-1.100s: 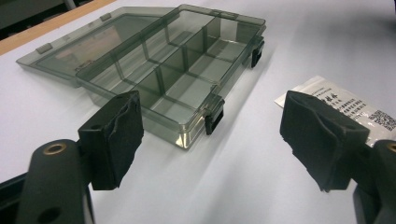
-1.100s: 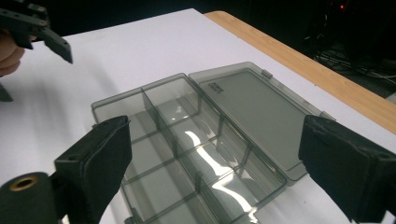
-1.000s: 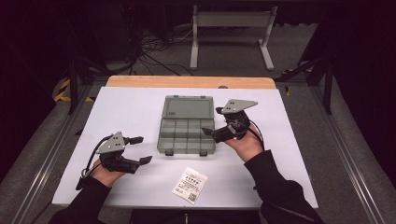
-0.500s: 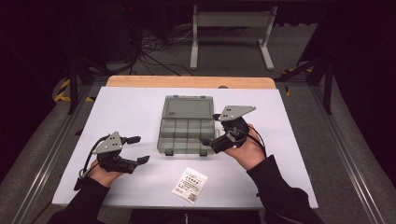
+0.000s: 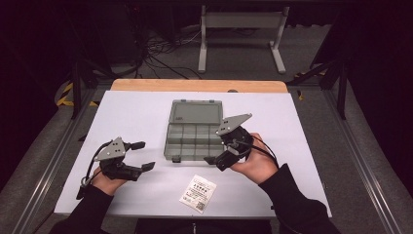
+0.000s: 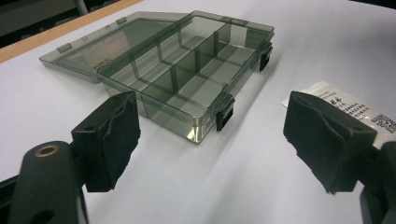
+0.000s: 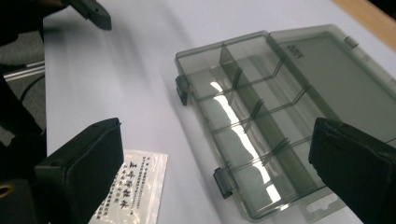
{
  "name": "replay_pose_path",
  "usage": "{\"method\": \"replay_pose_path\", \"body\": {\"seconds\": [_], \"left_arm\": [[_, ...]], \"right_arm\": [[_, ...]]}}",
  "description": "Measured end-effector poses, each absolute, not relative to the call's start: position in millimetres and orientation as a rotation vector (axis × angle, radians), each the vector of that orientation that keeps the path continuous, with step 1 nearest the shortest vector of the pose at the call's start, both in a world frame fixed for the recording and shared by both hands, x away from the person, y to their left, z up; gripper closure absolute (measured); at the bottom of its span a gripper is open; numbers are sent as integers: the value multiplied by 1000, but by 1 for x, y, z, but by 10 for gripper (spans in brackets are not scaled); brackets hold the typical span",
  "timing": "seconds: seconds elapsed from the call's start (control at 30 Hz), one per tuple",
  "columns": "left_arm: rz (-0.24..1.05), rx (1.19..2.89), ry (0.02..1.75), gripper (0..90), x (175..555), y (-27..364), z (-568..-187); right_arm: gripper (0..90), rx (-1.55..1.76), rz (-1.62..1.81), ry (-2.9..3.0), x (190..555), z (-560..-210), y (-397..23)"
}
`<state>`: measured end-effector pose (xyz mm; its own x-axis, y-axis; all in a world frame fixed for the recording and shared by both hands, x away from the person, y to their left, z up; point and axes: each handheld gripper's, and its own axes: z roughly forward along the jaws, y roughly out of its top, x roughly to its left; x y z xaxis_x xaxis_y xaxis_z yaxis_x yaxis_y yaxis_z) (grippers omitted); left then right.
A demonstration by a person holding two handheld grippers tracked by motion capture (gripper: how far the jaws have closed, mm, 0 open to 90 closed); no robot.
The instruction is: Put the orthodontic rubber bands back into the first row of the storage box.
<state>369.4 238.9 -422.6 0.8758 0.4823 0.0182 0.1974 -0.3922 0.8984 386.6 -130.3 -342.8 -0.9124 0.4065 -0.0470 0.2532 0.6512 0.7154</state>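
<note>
On the white table (image 5: 146, 112), we held both grippers wide, empty; the right gripper (image 5: 220, 157) was nearest the open smoky plastic compartment box (image 5: 195, 131).

Smoky grey transparent plastic compartment box (image 5: 194, 136) at table centre, lid open flat toward 12 o'clock, compartments empty. Small white printed sachet (image 5: 198, 193) lies flat at 6 o'clock, apart.
</note>
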Motion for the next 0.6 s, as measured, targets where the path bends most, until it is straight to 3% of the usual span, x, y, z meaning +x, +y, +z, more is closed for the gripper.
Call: {"method": "replay_pose_path", "body": {"seconds": [0.6], "left_arm": [[333, 1978, 493, 192, 369, 240, -422]], "right_arm": [[45, 536, 910, 2829, 371, -353, -108]]}}
